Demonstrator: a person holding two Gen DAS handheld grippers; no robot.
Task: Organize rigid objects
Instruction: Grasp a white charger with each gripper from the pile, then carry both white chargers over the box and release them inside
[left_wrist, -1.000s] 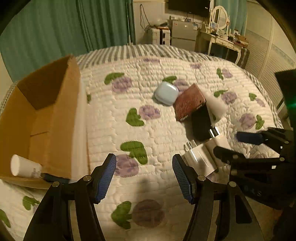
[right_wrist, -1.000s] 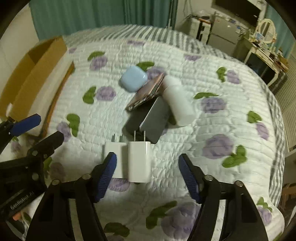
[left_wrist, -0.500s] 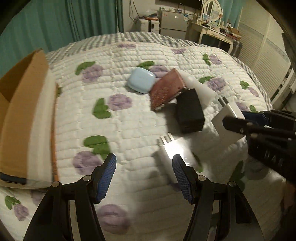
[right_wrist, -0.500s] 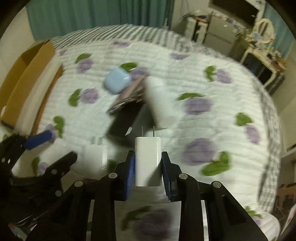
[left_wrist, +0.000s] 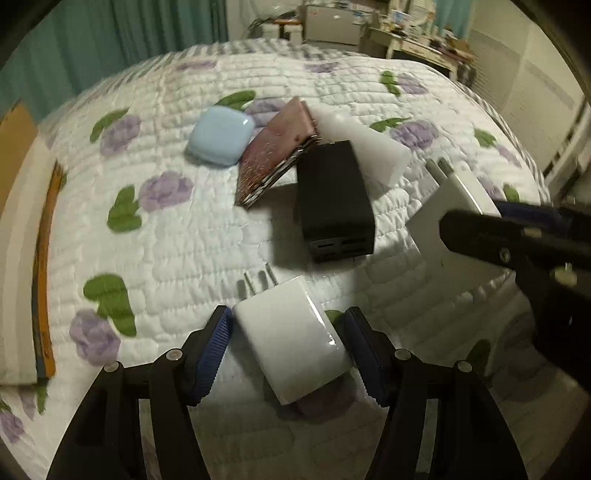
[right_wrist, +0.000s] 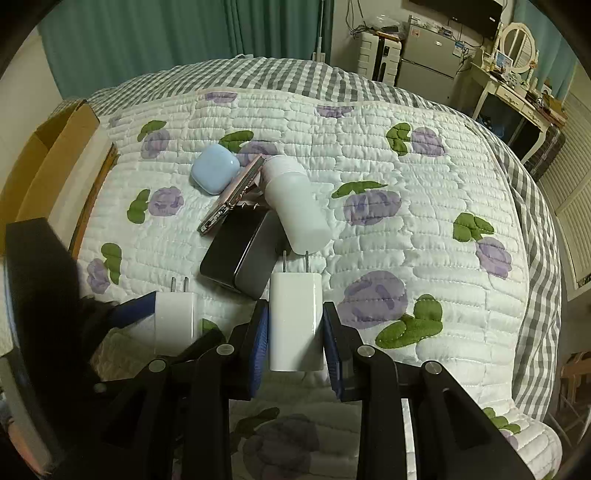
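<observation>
My right gripper is shut on a white plug charger, prongs pointing away, held above the quilt; it also shows in the left wrist view. My left gripper is open around a second white charger lying on the quilt, its pads beside but not pressing it; this charger also shows in the right wrist view. Beyond lie a black box, a reddish-brown case, a light blue case and a white bottle.
An open cardboard box stands at the left edge of the bed, its edge also in the left wrist view. The flowered quilt covers the bed. Furniture and a fridge stand at the back right.
My right gripper closed on one charger and lifted it. My left gripper moved forward and right until the second charger lies between its open fingers.
</observation>
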